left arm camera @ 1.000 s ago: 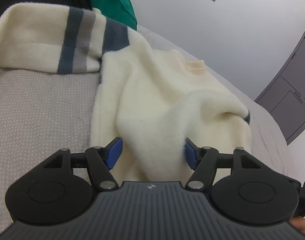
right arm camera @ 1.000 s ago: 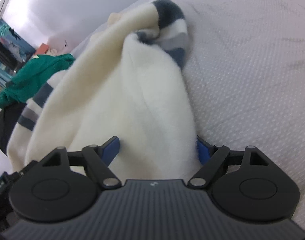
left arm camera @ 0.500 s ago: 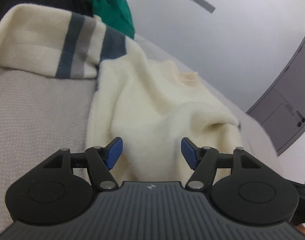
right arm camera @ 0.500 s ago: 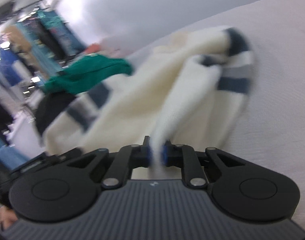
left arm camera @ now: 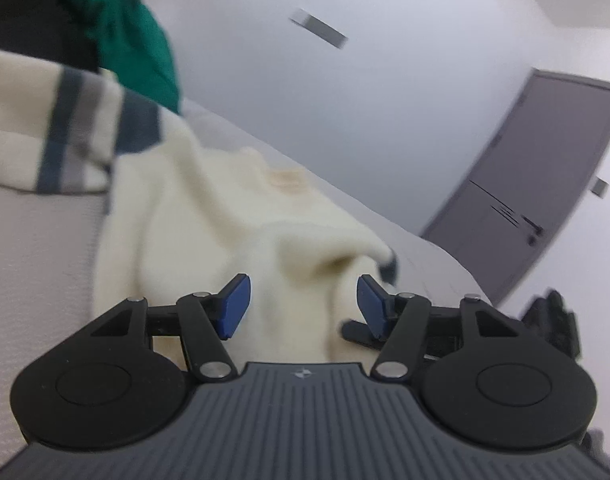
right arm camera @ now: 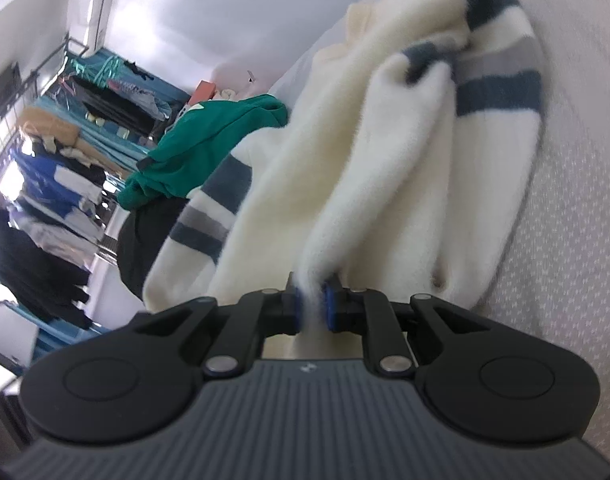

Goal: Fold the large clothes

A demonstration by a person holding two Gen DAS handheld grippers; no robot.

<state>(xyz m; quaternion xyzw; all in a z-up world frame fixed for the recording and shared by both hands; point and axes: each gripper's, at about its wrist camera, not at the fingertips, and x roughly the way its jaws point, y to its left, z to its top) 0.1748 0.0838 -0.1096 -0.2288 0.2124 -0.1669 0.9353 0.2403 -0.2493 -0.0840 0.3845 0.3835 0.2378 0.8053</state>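
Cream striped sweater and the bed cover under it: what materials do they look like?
Cream sweater with blue and grey stripes: looks like a thick, fuzzy fleece or brushed knit with a matte finish; its edges show a soft raised nap. Pale grey bed cover: seems a woven or quilted textile, matte, with a fine regular dotted texture. Exact fibres cannot be told.

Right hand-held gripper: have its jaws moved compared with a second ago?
Yes. The right hand-held gripper has shut on a fold of the fluffy cream striped sweater, which stood loosely between open jaws before.
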